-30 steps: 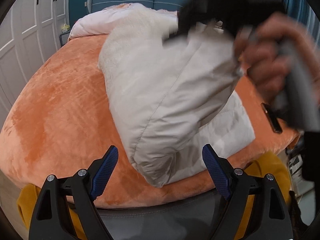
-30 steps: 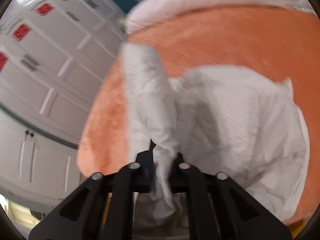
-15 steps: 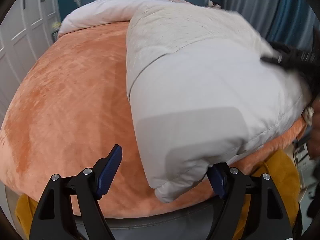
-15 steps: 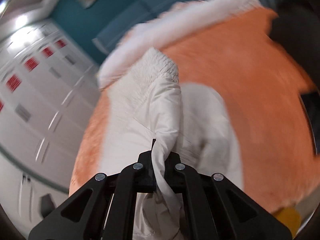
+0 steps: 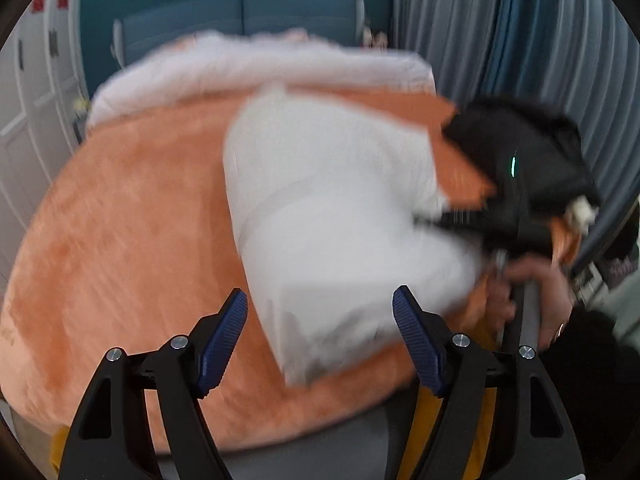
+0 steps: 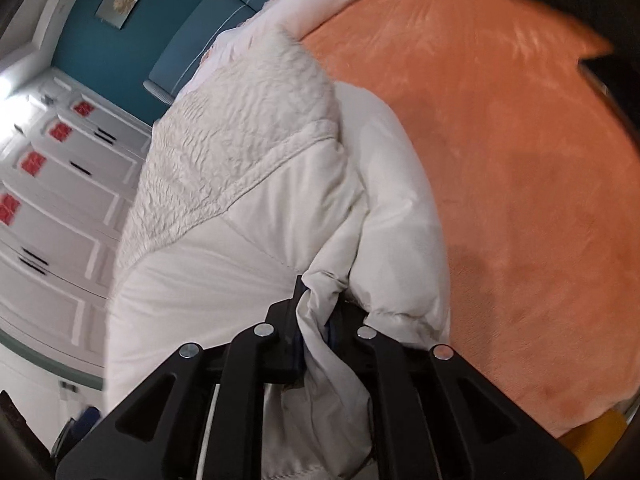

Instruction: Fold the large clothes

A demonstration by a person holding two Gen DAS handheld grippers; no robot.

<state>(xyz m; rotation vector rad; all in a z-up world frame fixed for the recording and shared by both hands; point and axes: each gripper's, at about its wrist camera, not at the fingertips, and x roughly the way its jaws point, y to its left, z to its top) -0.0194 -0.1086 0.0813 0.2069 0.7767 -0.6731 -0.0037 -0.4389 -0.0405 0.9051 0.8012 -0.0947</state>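
White coat lies folded over on the orange blanket covering the bed, toward the near edge; its fluffy textured collar end points to the headboard side, smooth padded part nearer the cams.

R claw is clamped tight on a bunched fold of the coat, fabric pinched betw. the black fingers and spilling down under them. In the L view the same claw shows as a blurred black shape at the coat's right edge, w/ a hand on its grey handle.

L claw is wide apart, jaws just been closing a bit, nothing gripped; the blue pads sit either side of the coat's near corner in the view, can't tell if they touch it.

Beyond: pale pink duvet piled at the far end of the bed, teal headboard behind it, grey-blue curtains to the right, white wardrobe doors w/ red stickers to the left. Yellow fabric peeks out under the blanket edge.
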